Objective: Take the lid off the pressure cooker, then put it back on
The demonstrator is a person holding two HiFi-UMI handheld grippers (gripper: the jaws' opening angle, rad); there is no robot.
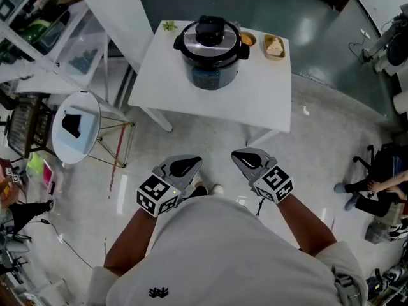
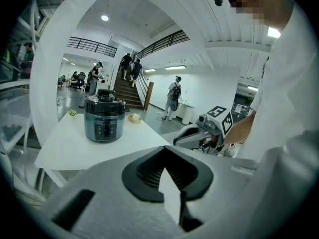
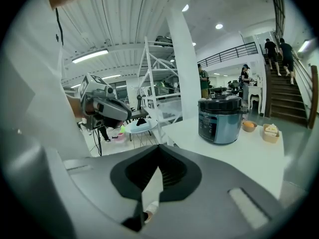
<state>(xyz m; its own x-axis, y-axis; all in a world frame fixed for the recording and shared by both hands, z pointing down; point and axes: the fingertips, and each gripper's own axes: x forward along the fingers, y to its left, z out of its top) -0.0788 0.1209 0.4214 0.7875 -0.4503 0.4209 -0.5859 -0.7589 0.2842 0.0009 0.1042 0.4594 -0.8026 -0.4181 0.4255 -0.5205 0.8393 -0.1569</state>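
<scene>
**Left gripper (image 1: 189, 164), right gripper (image 1: 243, 155): both closed, empty, level with each other.**
Pressure cooker (image 1: 211, 53) stands upright well ahead, midway between them, so neither is nearer. Lid (image 1: 210, 34) is seated, with side handles to left and right. Bare table (image 1: 191, 97) front lies between. Small bowl (image 1: 248, 39) sits just right of the cooker; approach looks unobstructed.

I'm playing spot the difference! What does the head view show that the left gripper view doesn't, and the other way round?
Only the head view shows the small round table on the floor beside the white table.

Only the left gripper view shows the staircase, the people climbing it, and a person with a backpack.

Both show the pressure cooker standing on the white table with its lid on, and the right gripper.
</scene>
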